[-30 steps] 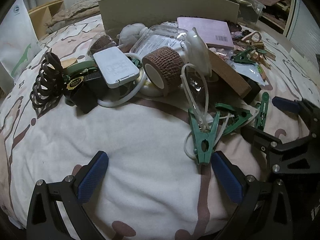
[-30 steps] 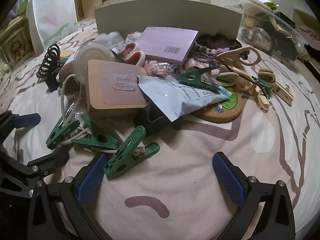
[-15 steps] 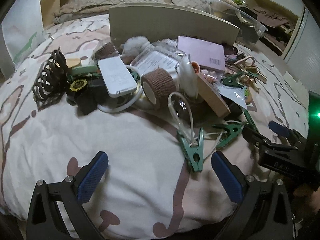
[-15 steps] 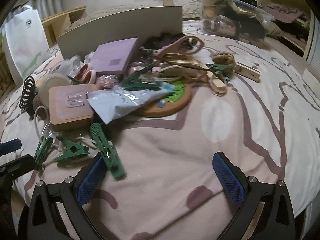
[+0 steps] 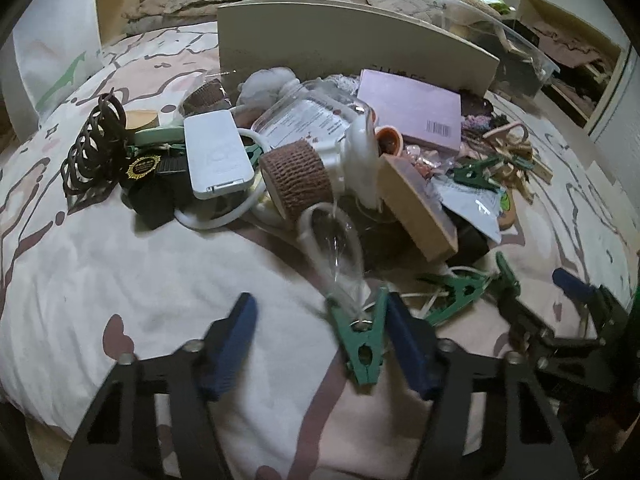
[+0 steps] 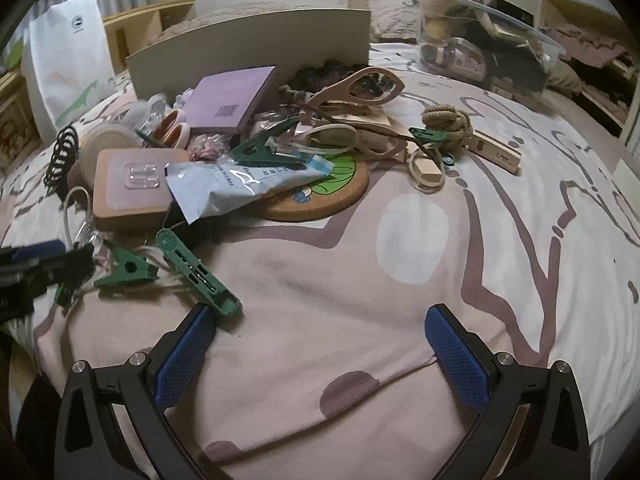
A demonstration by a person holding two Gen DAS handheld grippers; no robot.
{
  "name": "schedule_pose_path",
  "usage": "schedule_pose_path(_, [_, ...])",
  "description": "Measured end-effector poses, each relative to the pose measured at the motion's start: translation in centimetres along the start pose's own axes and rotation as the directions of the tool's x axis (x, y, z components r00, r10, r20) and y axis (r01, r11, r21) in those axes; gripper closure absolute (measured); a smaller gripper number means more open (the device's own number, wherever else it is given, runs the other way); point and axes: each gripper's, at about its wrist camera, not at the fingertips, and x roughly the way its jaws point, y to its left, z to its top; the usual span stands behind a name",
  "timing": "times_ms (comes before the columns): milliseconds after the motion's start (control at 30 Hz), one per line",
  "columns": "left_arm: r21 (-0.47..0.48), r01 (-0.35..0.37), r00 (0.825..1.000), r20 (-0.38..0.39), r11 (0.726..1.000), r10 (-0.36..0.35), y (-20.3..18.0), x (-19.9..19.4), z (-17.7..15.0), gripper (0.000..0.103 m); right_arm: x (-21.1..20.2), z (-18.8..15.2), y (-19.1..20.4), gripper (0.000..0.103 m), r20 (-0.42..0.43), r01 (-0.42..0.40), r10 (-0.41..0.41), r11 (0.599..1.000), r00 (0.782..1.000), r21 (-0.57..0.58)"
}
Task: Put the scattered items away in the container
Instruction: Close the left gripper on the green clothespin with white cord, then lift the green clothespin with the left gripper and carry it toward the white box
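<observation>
A green clothes peg point(image 5: 360, 344) lies on the bedspread, clipped onto a clear bag with a white cord point(image 5: 334, 240). My left gripper point(image 5: 320, 316) is closing with the peg between its jaws. The peg sits against the right blue pad, and the left pad is still apart from it. My right gripper point(image 6: 320, 340) stands open over bare bedspread with nothing between its fingers. A long green peg point(image 6: 196, 270) ends just beyond its left fingertip. The clear plastic container point(image 6: 484, 40) stands at the back right of the bed with items in it.
A heap of clutter fills the bed's middle: a white case point(image 5: 216, 156), a brown bandage roll point(image 5: 296, 180), a purple notebook point(image 6: 232, 100), a wooden block point(image 6: 132, 184), a cork coaster point(image 6: 324, 196), more green pegs point(image 6: 128, 272). A beige board point(image 6: 248, 48) stands upright behind it.
The left jaws have narrowed from wide open around the green peg. The right gripper's view swung right, so the long green peg now lies by its left finger.
</observation>
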Motion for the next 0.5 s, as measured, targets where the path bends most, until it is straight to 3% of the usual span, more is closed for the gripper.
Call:
schedule_pose_path(167, [-0.025,0.004,1.0,-0.019,1.0,-0.005,-0.4,-0.2,0.1,0.073,-0.1,-0.2,-0.4,0.0,0.002,-0.05,0.05,0.998,0.999,-0.028])
schedule_pose_path(500, [-0.11,-0.076,0.997,-0.004,0.991,0.076,2.0,-2.1,-0.5,0.073,-0.6,-0.2,-1.0,0.0,0.011,-0.127,0.128,0.99,0.992,-0.06])
